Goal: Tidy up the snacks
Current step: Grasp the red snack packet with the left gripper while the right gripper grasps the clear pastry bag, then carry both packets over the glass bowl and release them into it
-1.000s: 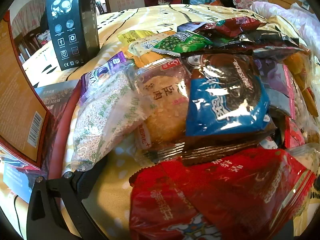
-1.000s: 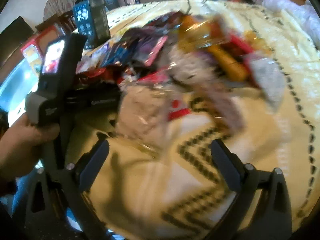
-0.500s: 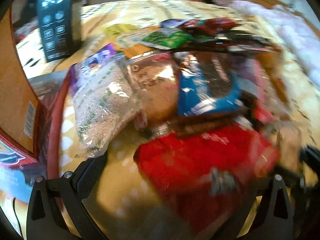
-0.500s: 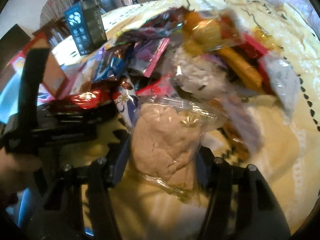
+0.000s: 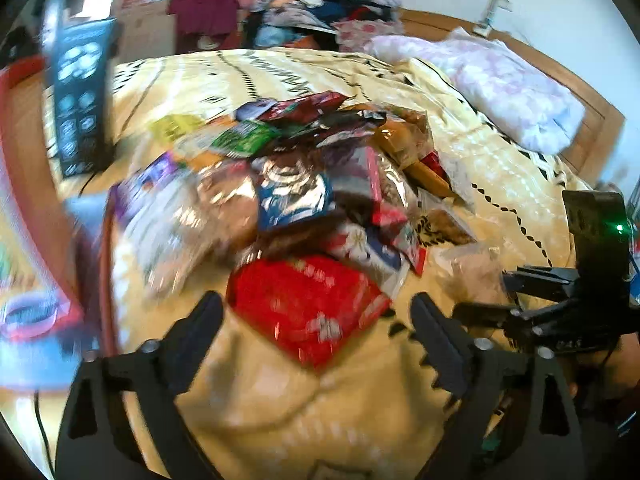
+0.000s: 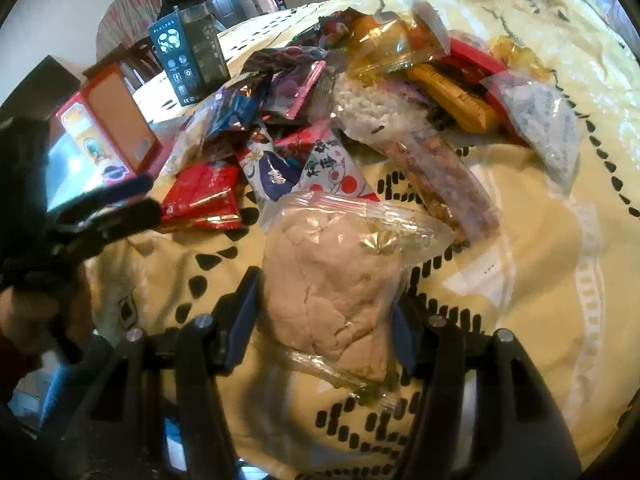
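Note:
A heap of snack packets [image 5: 312,184] lies on a cream patterned blanket [image 5: 320,400]. My left gripper [image 5: 316,320] is open, with a red packet [image 5: 304,304] lying on the blanket just beyond its fingers. My right gripper [image 6: 324,316] is shut on a clear bag of pale bread [image 6: 328,280] at the near edge of the heap [image 6: 360,100]; both pads press its sides. In the left wrist view the right gripper [image 5: 520,304] shows at the far right with the bag [image 5: 468,268]. The left gripper [image 6: 100,216] shows at the left of the right wrist view, beside the red packet [image 6: 200,196].
A tall black box [image 5: 80,100] stands behind the heap on the left, next to a red-edged cardboard box [image 6: 112,120]. Folded pink-white bedding [image 5: 500,80] lies at the back right. Clothes are piled beyond the bed. Bare blanket stretches to the right of the heap.
My right gripper closed from wide open onto the bread bag. My left gripper drew back and up from the heap and turned right, bringing the right gripper into its view.

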{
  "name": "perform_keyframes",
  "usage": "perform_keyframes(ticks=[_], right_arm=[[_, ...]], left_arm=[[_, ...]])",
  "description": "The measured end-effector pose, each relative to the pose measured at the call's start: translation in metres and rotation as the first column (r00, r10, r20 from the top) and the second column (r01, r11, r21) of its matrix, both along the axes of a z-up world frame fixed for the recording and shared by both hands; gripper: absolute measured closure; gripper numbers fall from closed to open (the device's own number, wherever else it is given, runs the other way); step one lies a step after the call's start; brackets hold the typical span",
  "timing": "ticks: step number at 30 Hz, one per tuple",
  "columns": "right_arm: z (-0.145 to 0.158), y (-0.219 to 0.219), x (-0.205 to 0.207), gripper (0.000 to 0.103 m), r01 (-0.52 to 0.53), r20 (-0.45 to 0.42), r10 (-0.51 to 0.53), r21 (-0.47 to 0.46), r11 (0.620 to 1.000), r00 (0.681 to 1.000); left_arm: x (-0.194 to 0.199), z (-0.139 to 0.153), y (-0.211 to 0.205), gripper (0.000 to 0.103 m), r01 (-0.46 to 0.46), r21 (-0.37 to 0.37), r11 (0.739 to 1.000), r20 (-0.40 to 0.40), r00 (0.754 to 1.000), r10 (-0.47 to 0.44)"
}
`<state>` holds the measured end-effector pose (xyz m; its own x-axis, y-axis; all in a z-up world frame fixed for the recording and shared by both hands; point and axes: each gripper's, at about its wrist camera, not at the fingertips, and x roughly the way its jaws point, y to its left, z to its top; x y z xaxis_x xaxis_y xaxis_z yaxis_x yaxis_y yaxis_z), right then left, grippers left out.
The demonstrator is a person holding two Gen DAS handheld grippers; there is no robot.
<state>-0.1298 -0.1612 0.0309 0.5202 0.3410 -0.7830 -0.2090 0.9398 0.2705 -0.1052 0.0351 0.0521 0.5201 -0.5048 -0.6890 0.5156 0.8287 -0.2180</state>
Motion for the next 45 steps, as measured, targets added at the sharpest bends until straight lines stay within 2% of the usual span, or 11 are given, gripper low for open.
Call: perform_keyframes(ticks=[5,10,12,13,17,22,32,37,38,42,45], right_arm=[[0.002,-0.005,0.002,0.042,0.005,-0.019,-0.004,0.037,0.999,1.000],[0.000,-0.003,0.004,0.042,0.004,-0.027,-0.003,0.040,0.999,1.000],[0.000,-0.001,0.005,0.042,-0.002,-0.032,0.003,0.031,1.000,0.999],[0.001,-0.001,0.006,0.042,-0.007,-0.033,0.007,0.026,1.000,0.999],[0.001,0.002,0.004,0.045,-0.028,-0.018,0.028,-0.023,0.999,0.999],[0.002,-0.001,0.002,0.051,-0.025,-0.011,0.025,0.002,1.000,1.000],[0.056,-0.012,-0.006,0.054,0.006,0.128,-0.015,0.068,0.998,0.992],[0.108,-0.006,-0.002,0.055,-0.011,0.232,-0.003,0.060,0.998,0.973],[0.120,-0.002,0.001,0.064,-0.019,0.253,0.003,0.063,0.998,0.967],[0.180,0.022,0.014,0.069,-0.076,0.366,0.047,0.063,0.995,0.929],[0.214,0.056,0.027,0.069,-0.127,0.456,0.118,-0.011,0.992,0.882]], left_arm=[[0.046,-0.036,-0.015,0.003,-0.044,0.024,0.999,-0.219,0.975,0.048],[0.049,-0.038,-0.027,0.004,-0.074,0.059,0.996,-0.173,0.981,0.083],[0.045,-0.036,-0.025,0.021,-0.073,0.065,0.995,-0.164,0.983,0.083],[0.043,-0.035,-0.025,0.022,-0.063,0.061,0.996,-0.167,0.983,0.072],[0.022,-0.024,-0.014,0.024,-0.017,-0.008,1.000,-0.177,0.984,0.015],[-0.006,-0.004,0.001,0.024,-0.002,-0.091,0.996,-0.162,0.987,-0.013],[-0.026,0.087,-0.002,0.024,0.003,-0.113,0.994,0.073,0.997,0.006],[-0.031,0.147,0.017,0.024,-0.024,-0.146,0.989,0.203,0.978,0.054],[-0.032,0.156,0.025,0.024,-0.034,-0.157,0.987,0.216,0.974,0.068],[-0.031,0.193,0.066,0.024,-0.121,-0.185,0.975,0.273,0.947,0.169],[-0.026,0.205,0.110,0.024,-0.216,-0.176,0.961,0.294,0.920,0.260]])
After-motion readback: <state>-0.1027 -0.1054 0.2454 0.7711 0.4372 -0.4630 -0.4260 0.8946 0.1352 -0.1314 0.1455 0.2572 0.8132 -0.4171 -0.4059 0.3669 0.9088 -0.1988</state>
